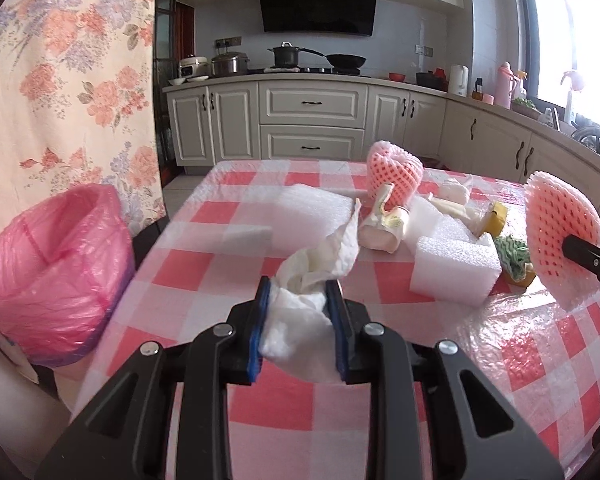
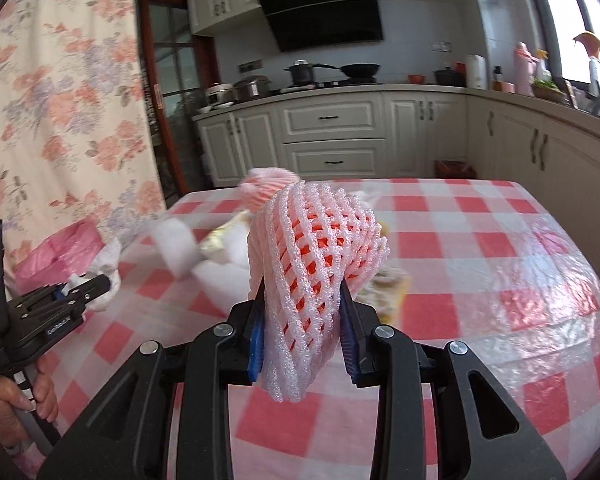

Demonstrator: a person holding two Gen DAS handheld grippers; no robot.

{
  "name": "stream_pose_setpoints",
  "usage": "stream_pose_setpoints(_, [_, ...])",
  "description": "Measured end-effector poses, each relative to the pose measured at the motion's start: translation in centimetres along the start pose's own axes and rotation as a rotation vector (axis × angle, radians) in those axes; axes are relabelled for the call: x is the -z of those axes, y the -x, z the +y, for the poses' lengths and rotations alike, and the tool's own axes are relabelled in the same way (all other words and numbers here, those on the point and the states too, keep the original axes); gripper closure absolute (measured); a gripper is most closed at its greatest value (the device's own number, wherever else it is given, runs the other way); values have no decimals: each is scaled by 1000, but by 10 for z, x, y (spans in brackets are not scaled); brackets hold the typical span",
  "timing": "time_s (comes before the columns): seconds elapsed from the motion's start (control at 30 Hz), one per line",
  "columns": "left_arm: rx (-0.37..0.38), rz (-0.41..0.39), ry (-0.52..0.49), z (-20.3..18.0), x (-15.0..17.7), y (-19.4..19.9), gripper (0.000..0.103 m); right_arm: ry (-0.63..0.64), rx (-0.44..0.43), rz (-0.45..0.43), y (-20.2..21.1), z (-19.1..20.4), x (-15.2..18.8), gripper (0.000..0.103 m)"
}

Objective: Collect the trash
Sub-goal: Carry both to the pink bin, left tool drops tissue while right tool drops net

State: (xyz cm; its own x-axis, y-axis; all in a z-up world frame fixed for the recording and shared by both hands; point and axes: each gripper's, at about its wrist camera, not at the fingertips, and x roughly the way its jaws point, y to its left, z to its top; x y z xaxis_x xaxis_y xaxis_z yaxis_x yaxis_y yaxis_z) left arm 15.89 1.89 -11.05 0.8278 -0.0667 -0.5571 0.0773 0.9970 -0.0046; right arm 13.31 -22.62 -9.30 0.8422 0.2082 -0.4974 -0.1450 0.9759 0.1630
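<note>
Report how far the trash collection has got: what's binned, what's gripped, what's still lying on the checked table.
Binned: nothing shows inside the pink-lined trash bin, though its bottom is hidden.

In hand: the left gripper clamps a crumpled white paper towel; the right gripper clamps a pink foam fruit net.

Left on the red-and-white checked tablecloth: white foam blocks, another pink foam net, a paper wrapper and small yellow-green scraps.
</note>
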Motion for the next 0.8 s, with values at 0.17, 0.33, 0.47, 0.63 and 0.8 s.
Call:
stream_pose_setpoints(0.17, [-43, -30, 16, 26, 1, 19, 76, 55, -87, 10, -4, 37, -2, 72])
stream_pose_setpoints(0.33, [-81, -51, 40, 52, 1, 34, 76, 103, -151, 26, -12, 68, -3, 72])
stream_pose_setpoints(0.47, [-108, -59, 63, 69, 1, 40, 77, 142, -200, 47, -25, 95, -3, 72])
stream_pose_setpoints(0.63, [-138, -60, 101, 93, 2, 44, 76, 189, -262, 67, -41, 129, -7, 72])
stream_pose_setpoints(0.8, [-182, -61, 140, 124, -2, 54, 76, 233, -333, 66, -57, 166, -18, 72])
